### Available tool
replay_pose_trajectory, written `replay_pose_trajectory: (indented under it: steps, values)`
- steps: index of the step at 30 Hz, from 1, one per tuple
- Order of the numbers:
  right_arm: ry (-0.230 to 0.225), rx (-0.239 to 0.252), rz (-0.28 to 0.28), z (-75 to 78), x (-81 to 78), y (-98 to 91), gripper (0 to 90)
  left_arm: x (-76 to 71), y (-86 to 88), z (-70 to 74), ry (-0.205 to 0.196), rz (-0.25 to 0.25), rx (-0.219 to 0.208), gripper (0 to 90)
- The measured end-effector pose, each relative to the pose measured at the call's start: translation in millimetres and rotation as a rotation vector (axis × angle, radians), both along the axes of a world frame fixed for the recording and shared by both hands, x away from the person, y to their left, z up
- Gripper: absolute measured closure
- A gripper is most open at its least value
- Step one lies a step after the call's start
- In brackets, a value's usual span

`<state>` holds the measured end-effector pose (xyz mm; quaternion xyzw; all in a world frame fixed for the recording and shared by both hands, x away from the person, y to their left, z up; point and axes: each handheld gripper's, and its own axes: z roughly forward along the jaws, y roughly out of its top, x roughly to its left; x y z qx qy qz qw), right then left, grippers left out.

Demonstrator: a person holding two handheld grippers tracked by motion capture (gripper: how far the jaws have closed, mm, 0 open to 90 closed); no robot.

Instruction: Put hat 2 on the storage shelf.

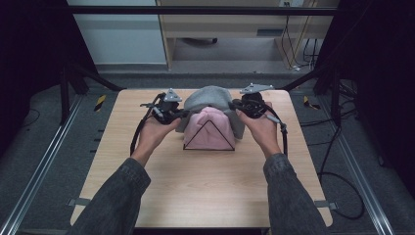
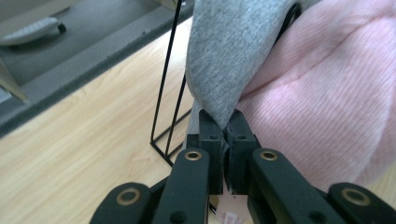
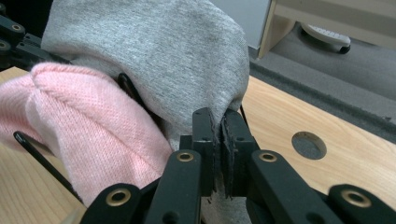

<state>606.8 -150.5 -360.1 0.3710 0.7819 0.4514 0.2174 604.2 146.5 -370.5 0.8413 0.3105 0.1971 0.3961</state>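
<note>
wooden table (image 1: 205, 176) | both tools pinch grey hat (image 1: 211, 95) | no writing legible

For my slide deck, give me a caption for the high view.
Left gripper and right gripper pinch a grey beanie over a pink beanie on a wire stand.

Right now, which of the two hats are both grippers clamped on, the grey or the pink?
The grey hat: the left gripper and right gripper each pinch its edge. The pink hat sits ungripped on the black wire stand.
</note>
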Motion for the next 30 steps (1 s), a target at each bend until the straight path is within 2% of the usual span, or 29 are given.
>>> replay_pose_trajectory:
  steps: [5,10,16,21,24,30]
  values:
    - [0.005,-0.022,0.011,-0.9,-1.4,4.0,85.5,0.7,1.5,-4.7,0.022,0.01,0.006,87.5]
    - [0.03,-0.036,0.011,-9.3,-3.9,4.6,85.4,1.8,1.0,-11.3,0.036,0.022,0.02,87.5]
    - [0.035,-0.031,0.012,-13.7,-4.0,3.1,84.2,2.6,2.2,-15.4,0.045,0.041,0.015,87.5]
    - [0.034,-0.03,-0.001,-12.6,-3.8,0.4,79.4,2.2,2.7,-19.5,0.056,0.038,0.006,86.4]
    - [0.032,-0.025,-0.013,-12.0,-4.3,-3.9,75.6,1.7,3.6,-20.0,0.058,0.043,-0.011,83.8]
    - [0.021,-0.024,-0.024,-8.6,-7.2,-7.0,67.9,0.5,4.5,-18.7,0.051,0.051,-0.019,70.0]
